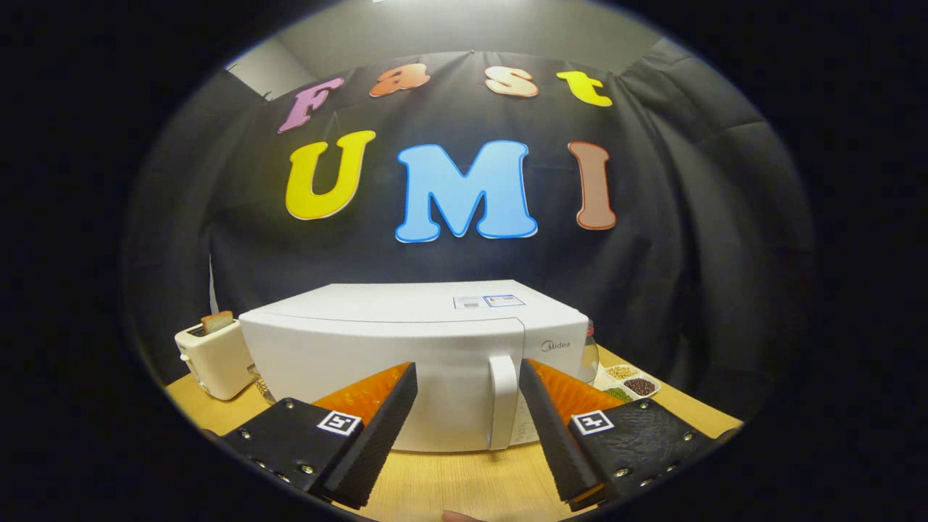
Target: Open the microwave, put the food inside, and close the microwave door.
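black cloth wall (689,239) – wooden table (464,482) – grey ceiling (464,29)

I count one microwave (413,362), white, in the middle of the frame, its door closed, with one handle (502,402) standing upright on its front. On its top I see two small labels (489,301) side by side. At the left of the frame stands one toaster (214,359) with one slice of bread (217,321) poking out of it. At the right, beside the microwave, lies one divided tray (628,383); I can make out about four compartments of grains or beans. My one gripper (467,377) has two fingers, spread apart with nothing between them, each carrying one square marker.
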The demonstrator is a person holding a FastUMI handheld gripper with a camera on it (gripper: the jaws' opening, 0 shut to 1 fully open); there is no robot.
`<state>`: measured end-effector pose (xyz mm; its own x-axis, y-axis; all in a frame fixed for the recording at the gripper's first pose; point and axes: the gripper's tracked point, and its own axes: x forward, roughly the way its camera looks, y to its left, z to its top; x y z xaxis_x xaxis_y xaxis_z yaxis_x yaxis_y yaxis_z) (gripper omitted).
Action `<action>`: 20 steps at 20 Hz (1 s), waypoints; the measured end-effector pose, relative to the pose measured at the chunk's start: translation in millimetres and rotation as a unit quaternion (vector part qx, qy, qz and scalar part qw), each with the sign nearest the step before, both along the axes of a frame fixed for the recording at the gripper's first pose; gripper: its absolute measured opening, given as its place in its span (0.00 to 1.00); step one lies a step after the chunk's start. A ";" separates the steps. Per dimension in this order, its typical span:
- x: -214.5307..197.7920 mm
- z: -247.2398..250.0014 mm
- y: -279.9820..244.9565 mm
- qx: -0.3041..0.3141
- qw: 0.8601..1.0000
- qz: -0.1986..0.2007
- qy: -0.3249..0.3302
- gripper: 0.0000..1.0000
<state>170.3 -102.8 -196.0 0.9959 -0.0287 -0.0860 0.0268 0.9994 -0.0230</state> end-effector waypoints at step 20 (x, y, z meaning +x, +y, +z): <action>37.8 -50.3 -22.1 -0.002 0.997 -0.009 0.078 0.20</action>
